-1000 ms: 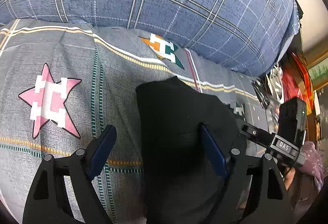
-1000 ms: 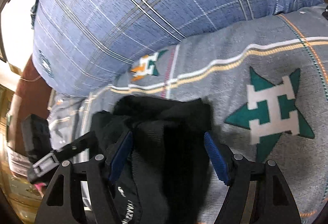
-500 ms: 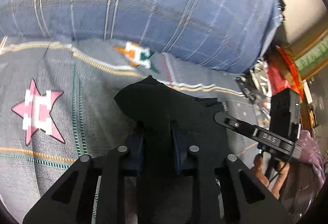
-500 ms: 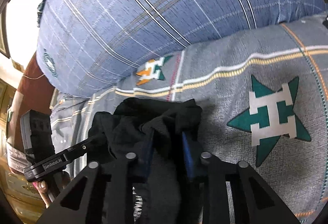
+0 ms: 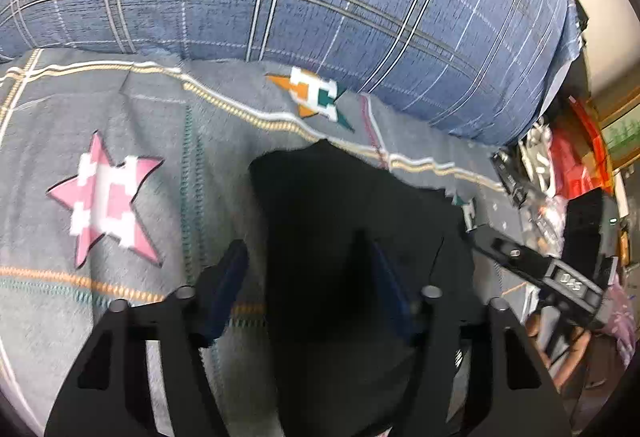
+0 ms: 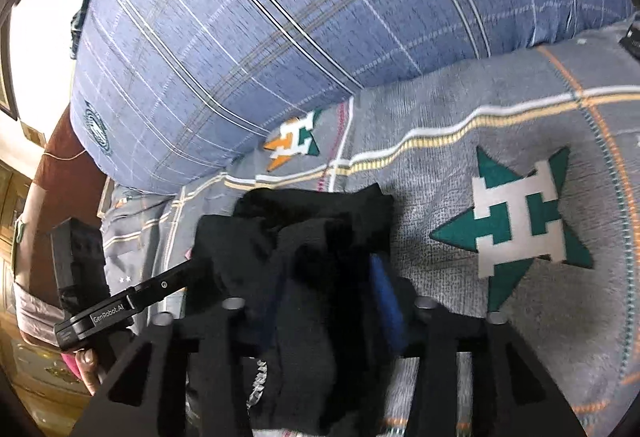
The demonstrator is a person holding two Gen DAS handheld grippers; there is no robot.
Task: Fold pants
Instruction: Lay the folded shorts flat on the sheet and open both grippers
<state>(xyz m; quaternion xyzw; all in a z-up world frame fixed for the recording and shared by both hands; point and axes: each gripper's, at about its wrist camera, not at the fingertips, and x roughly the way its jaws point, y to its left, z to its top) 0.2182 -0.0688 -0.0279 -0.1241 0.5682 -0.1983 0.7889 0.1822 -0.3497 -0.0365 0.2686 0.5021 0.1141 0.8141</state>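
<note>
Now | one black pants (image 5: pixel 340 237) bundle | two tools: left tool (image 5: pixel 308 277) opening, right tool (image 6: pixel 328 289) opening, both astride pants

- My right gripper (image 6: pixel 330 279): jaws opening, black pants (image 6: pixel 312 237) bunched between them, fabric hiding the left pad.
- Pants lie on the grey star-print sheet (image 6: pixel 440 165).
- Blue plaid pillow (image 6: pixel 320 17) beyond.
- Left gripper (image 6: pixel 120 309) at lower left, just beside the pants.

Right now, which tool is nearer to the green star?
The right tool: the green star lies just beside it on the bedspread. The left tool sits by the pink star, pants between.
</note>
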